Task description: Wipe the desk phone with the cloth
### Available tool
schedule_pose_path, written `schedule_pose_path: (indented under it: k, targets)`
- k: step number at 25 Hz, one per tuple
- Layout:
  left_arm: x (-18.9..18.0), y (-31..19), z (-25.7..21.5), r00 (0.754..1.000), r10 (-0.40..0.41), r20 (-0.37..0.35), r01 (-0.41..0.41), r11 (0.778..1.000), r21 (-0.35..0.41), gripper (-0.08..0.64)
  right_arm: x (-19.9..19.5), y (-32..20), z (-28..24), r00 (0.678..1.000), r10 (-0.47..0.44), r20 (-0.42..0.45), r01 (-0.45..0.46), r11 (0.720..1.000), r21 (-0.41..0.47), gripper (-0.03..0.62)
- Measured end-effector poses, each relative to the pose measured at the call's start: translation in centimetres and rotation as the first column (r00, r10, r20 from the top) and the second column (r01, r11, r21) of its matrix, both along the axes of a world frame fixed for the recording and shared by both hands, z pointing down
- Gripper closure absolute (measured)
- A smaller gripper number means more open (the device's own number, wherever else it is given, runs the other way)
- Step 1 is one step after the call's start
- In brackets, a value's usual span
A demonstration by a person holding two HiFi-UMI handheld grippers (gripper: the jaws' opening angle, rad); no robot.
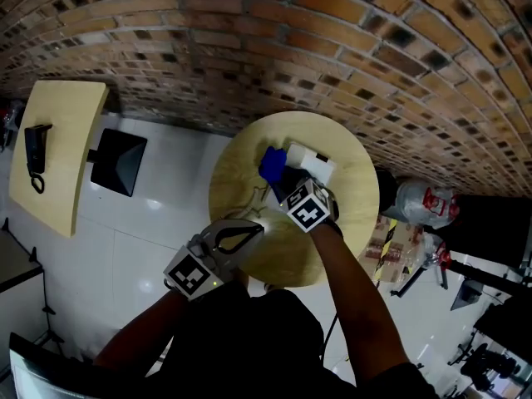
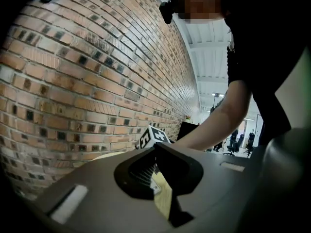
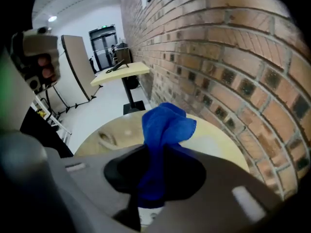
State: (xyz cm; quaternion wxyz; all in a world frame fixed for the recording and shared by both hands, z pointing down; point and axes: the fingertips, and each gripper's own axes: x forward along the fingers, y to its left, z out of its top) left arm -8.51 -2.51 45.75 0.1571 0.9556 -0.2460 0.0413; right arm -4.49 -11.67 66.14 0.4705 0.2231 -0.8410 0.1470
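We see the right gripper (image 3: 155, 176) clamped on the blue cloth (image 3: 166, 125). The jaws pinch its lower part, and the rest bunches out past the tips in a loose wad over the round yellow bench (image 1: 349, 198). In the head view this gripper points steeply down over the middle of the bench, with the cloth at its far end. The white desk phone (image 1: 312, 163) sits on the far part of the bench, near the brick wall (image 1: 249, 48) and just right of the cloth. They look right up against each other, but we can't tell whether they touch. The phone does not show in the right gripper view. The left gripper (image 1: 253, 229) is at the near-left rim of the bench, pointing roughly level across it, jaws together with nothing between them (only a sliver of yellow bench top shows below the tips in its own view). The left gripper view also catches the right gripper's marker cube (image 2: 153, 137) and the person's forearm (image 2: 218, 120) reaching across. Well off to the left, a second bench (image 1: 58, 123) stands apart on the white floor (image 1: 150, 231). It is rectangular, in the same pale wood, and carries a dark item (image 1: 35, 152) too small for us to name.
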Motion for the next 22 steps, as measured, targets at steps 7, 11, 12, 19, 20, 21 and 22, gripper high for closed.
schedule_pose_path:
  k: [7, 11, 12, 19, 20, 21, 22]
  targets:
    - [0.8, 0.0, -0.1, 1.000, 0.022, -0.006, -0.022, 1.000, 0.000, 0.557, -2.7, 10.9, 4.4, 0.985, -0.163, -0.049, 0.159, 0.984, -0.081, 0.505]
    - [1.6, 0.0, -0.1, 0.999, 0.039, 0.002, -0.039, 0.999, -0.001, 0.557, -0.5, 11.0, 3.8, 0.997, -0.078, -0.003, 0.078, 0.995, -0.064, 0.505]
    - [1.8, 0.1, -0.1, 0.999, 0.045, 0.005, -0.045, 0.999, -0.004, 0.557, 0.8, 9.8, 3.2, 0.999, -0.034, 0.005, 0.034, 0.998, -0.044, 0.505]
    - [3.2, 0.2, -0.4, 0.998, 0.065, 0.000, -0.065, 0.998, -0.009, 0.557, 13.0, -4.0, 0.3, 0.968, 0.244, -0.056, -0.237, 0.965, 0.109, 0.505]
    - [3.3, 0.2, -0.4, 0.998, 0.068, 0.002, -0.067, 0.998, -0.009, 0.557, 14.0, -5.5, 0.4, 0.962, 0.266, -0.067, -0.258, 0.960, 0.110, 0.505]
    - [3.3, 0.2, -0.4, 0.998, 0.070, 0.004, -0.070, 0.997, -0.007, 0.557, 14.7, -6.5, 0.7, 0.957, 0.281, -0.078, -0.272, 0.957, 0.102, 0.505]
    - [3.3, 0.1, -0.3, 0.997, 0.072, 0.005, -0.072, 0.997, -0.007, 0.557, 15.0, -7.1, 1.1, 0.953, 0.290, -0.084, -0.283, 0.955, 0.088, 0.505]
